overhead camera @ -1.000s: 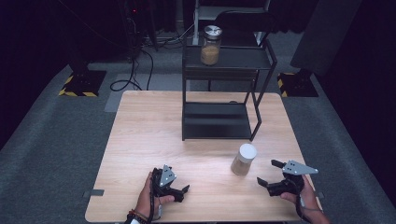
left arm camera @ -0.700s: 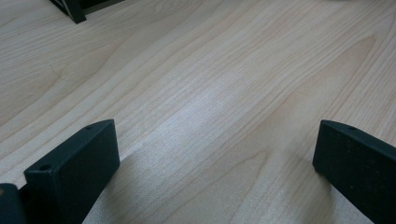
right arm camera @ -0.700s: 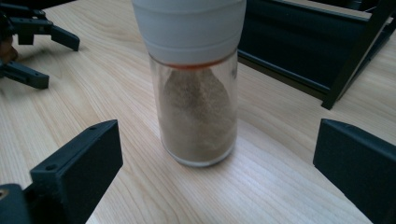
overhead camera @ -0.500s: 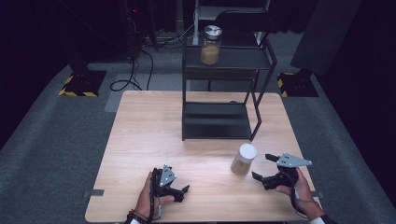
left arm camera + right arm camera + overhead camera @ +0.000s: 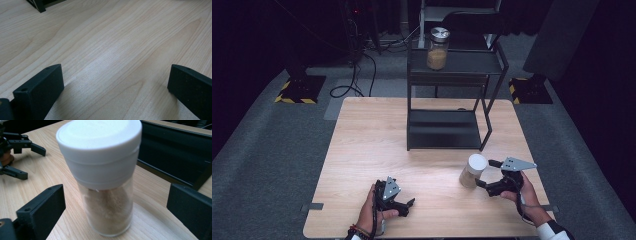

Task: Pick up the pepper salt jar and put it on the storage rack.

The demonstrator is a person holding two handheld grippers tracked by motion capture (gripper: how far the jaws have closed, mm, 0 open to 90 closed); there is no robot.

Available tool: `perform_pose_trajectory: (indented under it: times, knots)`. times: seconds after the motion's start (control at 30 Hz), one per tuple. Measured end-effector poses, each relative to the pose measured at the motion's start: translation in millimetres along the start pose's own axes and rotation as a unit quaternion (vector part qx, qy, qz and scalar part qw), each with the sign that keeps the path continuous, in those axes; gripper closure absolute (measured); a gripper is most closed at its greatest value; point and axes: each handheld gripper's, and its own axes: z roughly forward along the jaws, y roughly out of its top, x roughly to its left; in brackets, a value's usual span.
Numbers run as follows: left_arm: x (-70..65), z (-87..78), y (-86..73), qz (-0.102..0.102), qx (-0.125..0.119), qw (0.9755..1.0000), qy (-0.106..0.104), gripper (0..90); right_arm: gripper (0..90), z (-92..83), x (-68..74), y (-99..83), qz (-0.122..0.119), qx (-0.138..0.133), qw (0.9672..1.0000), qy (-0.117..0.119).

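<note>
From the high view, the right gripper (image 5: 484, 173) sits low on the wooden table (image 5: 362, 150), its jaws spread wide and pointing at the white-capped jar (image 5: 473, 171), which stands upright near the table's right front, in front of the black shelf rack (image 5: 447, 125); a second jar with a metal lid (image 5: 437, 48) rests on the rack's top shelf. The left gripper (image 5: 404, 202) lies near the front edge, well apart from the action. In the left gripper view, its jaws stand wide open over bare wood grain, gripping nothing. Over to the right gripper view: the jar (image 5: 103, 180) is right there between the open jaws, not yet touched, pale powder visible through the clear wall below the broad cap. The grab looks imminent, and the smart play, I'd say, is to slide in a touch further, centre the clear body rather than the wider cap between the jaws, keep them level, and close gently so the tall jar doesn't tip.
</note>
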Motion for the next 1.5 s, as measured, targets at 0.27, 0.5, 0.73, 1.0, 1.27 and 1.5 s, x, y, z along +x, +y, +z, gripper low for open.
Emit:
perform_pose_trajectory:
  times: [0.27, 0.5, 0.73, 1.0, 1.27, 1.5]
  knots:
    - [0.1, 0.0, 0.0, 0.000, 0.000, 1.0000, -0.001, 0.4, 4.9, 12.2, -3.1, 4.7, 0.000, 0.005, 1.0000, 0.008]
    - [0.3, 0.0, -0.1, 0.000, 0.000, 1.0000, -0.001, 0.4, 13.1, 18.6, -4.2, 2.9, 0.000, -0.003, 1.0000, 0.009]
    - [0.6, 0.0, -0.2, 0.000, -0.001, 1.0000, -0.002, 0.4, 24.0, 22.4, 0.1, 0.1, -0.008, -0.013, 0.9999, 0.007]
    - [0.5, 0.0, 0.0, 0.001, 0.000, 1.0000, -0.002, 0.4, 33.1, 23.9, 7.3, -0.5, -0.023, -0.023, 0.9995, 0.003]
    - [0.4, 0.0, 0.1, 0.001, 0.000, 1.0000, -0.002, 0.4, 33.6, 22.8, 14.4, 0.3, -0.020, -0.022, 0.9995, -0.010]
    - [0.4, 0.0, 0.0, 0.000, 0.000, 1.0000, -0.002, 0.4, 33.8, 17.9, 18.1, 1.8, -0.005, -0.026, 0.9994, -0.023]
